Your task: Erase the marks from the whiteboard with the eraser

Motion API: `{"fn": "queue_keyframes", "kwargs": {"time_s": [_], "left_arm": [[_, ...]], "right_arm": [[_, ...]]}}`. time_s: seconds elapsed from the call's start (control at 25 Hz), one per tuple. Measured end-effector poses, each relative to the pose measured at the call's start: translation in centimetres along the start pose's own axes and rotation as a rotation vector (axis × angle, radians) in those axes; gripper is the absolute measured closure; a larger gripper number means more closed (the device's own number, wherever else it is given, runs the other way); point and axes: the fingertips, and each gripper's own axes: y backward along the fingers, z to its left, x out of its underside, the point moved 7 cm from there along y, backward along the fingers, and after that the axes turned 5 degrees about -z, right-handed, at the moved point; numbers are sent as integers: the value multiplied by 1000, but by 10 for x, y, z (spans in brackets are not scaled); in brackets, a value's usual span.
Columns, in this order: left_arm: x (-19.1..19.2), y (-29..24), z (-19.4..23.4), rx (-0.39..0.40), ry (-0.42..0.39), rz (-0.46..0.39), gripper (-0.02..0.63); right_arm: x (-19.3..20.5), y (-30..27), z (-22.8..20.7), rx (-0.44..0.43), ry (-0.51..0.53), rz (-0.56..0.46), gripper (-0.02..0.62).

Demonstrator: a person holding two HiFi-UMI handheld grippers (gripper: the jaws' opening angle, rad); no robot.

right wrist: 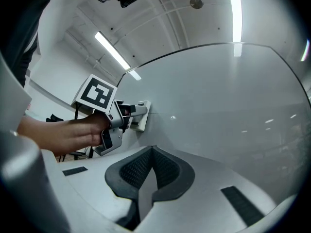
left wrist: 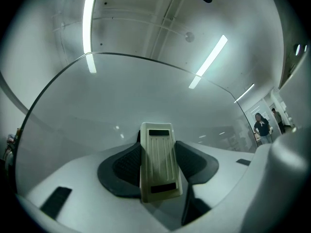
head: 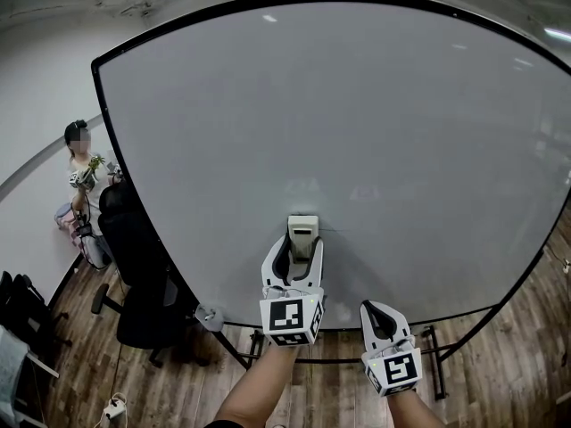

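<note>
I'm facing the big white whiteboard in its black frame (head: 375,123), and it's looking nearly all clean. I'm holding my left gripper (head: 302,250) low on the board near the middle. Its jaws are clamping the sides of the cream ribbed plastic eraser (left wrist: 158,161), whose far face seems to be lying flat on the surface. My right gripper (right wrist: 151,171) is hanging below and to the right, off the board, with its jaws pressed together on nothing. The only mark I'm making out is a faint thin line (head: 328,231) just right of the eraser.

To do the wipe well, I'm judging I should be:
- keeping the eraser flat and pressing evenly
- sweeping sideways across that line in overlapping passes, not tipping onto an edge
- gripping firmly so the eraser isn't twisting between the pads

I'm reading no writing anywhere. The two black patches on the eraser's back are showing no text, and the marker cube (head: 290,316) is carrying only a black-and-white square pattern.
</note>
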Motion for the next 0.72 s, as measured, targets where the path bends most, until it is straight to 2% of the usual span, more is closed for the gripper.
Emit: {"fn": "queue_keyframes", "kwargs": {"time_s": [0.24,0.4,0.72], "left_arm": [[1,-15,-42,83,-23,-2,364],[-1,-16,-52,139,-40,8,364],[5,-22,-71,196,-32,31,360]], "right_arm": [[-4,12,-16,25,5,-2,577],[-8,16,-15,46,8,-3,577],[-3,29,-19,65,2,6,577]]}}
